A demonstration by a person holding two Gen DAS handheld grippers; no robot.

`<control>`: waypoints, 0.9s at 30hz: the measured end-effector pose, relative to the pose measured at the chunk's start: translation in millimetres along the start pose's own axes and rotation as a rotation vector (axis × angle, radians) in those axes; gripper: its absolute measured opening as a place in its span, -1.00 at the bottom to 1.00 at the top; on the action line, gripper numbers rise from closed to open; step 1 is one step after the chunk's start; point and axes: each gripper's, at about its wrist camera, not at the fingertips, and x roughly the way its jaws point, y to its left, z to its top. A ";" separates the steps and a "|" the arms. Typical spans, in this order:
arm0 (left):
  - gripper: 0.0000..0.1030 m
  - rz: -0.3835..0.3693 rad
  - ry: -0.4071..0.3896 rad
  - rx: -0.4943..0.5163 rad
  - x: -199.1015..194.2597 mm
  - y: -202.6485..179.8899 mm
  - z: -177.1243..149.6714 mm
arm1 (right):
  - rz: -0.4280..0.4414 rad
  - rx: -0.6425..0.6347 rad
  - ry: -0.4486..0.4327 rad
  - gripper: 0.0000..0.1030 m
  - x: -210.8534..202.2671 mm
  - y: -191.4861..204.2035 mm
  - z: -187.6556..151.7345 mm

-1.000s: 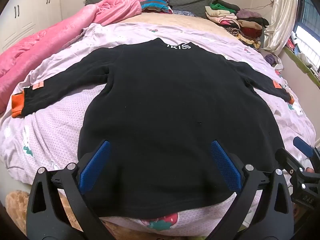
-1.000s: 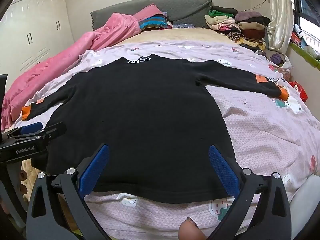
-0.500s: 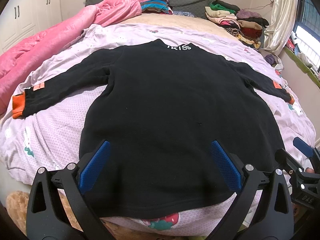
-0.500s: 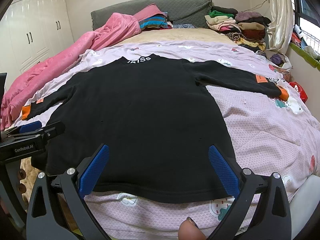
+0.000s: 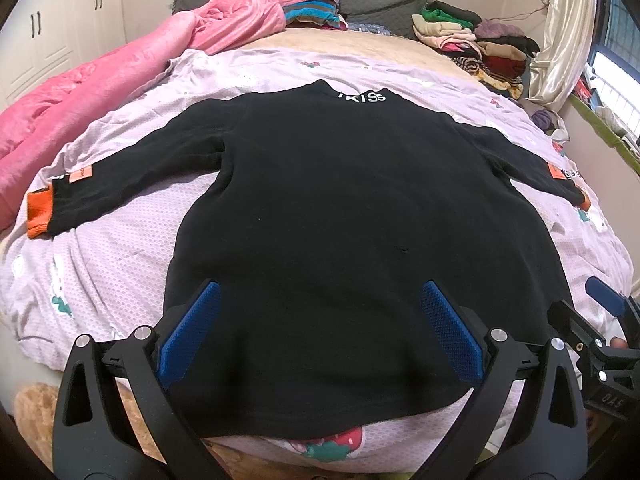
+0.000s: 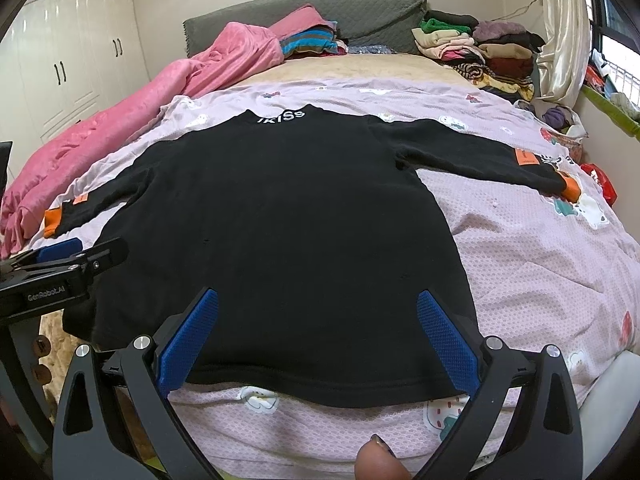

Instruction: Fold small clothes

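With both the left gripper and right gripper hovering, jaws spread and empty, over the hem of the black long-sleeved fleece top lying flat ahead on the lilac printed bedsheet, a low pinch could snag sheet too.

Sweater lies flat on the sheet, sleeves spread left and right, collar toward the headboard. Blanket along the left edge — clothes stacks behind, at right. Both grippers hover over the hem, left beside right.
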 end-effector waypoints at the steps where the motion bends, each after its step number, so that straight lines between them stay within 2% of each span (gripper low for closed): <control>1: 0.83 0.001 0.000 0.001 -0.3 0.7 0.8 | -0.001 -0.002 -0.001 0.92 -0.1 0.4 0.0; 27: 0.83 0.010 -0.009 -0.007 -0.1 3.9 6.4 | 0.008 -0.009 -0.017 0.92 -0.4 2.2 5.9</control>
